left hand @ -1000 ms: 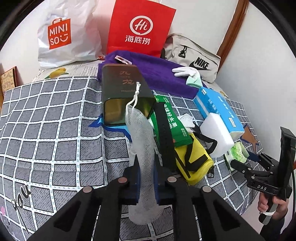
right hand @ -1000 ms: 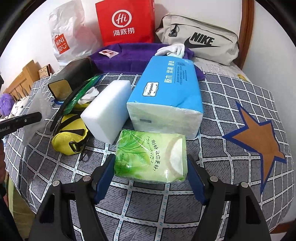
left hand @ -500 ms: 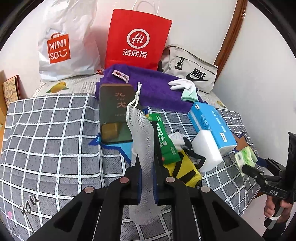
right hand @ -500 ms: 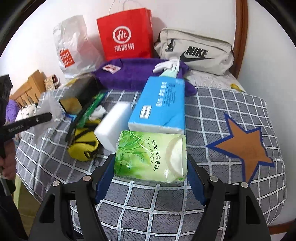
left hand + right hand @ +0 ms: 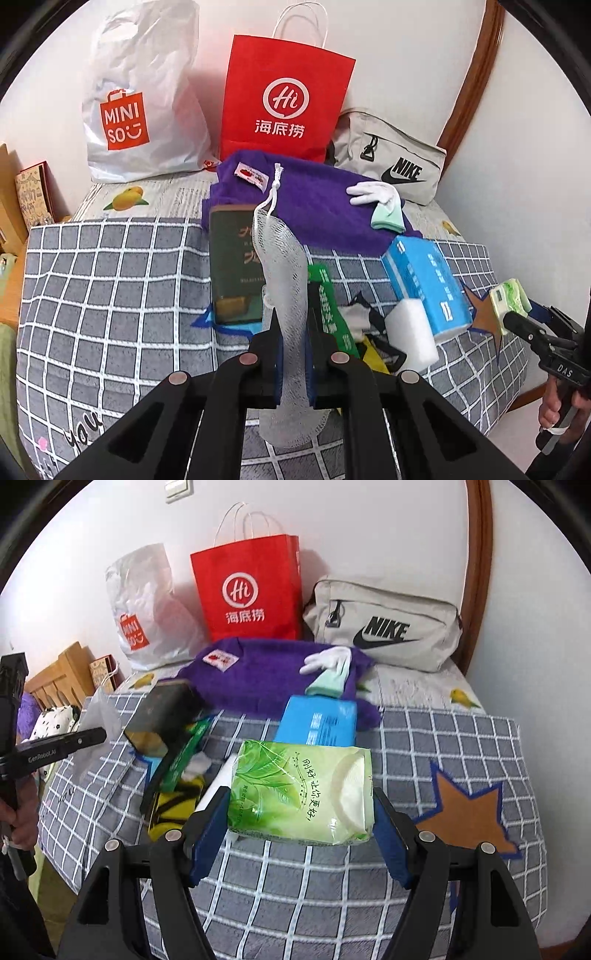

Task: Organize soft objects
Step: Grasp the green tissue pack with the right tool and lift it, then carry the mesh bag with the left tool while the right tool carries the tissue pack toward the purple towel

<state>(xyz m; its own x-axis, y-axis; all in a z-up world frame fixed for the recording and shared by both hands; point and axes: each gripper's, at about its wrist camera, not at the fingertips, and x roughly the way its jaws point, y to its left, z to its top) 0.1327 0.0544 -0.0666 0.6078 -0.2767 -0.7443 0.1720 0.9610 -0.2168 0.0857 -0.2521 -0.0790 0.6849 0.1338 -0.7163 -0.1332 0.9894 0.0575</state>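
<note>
Both tools loaded and raised over the bed, nothing set down yet.

Left tool (image 5: 293,332) pinched on a white mesh drawstring pouch (image 5: 284,266), long axis running away from the tool, cord end toward the purple plush towel (image 5: 314,199) at the far edge. Right tool (image 5: 301,814) clamped across a green plastic-wrapped tissue pack (image 5: 299,790), held crosswise off the grey checked bedcover (image 5: 443,746), nearer the right edge. Behind, against the wall: white plastic shopping bag (image 5: 140,96), red paper bag (image 5: 284,96), beige waist bag (image 5: 391,162). Probably the bags as destination.
</note>
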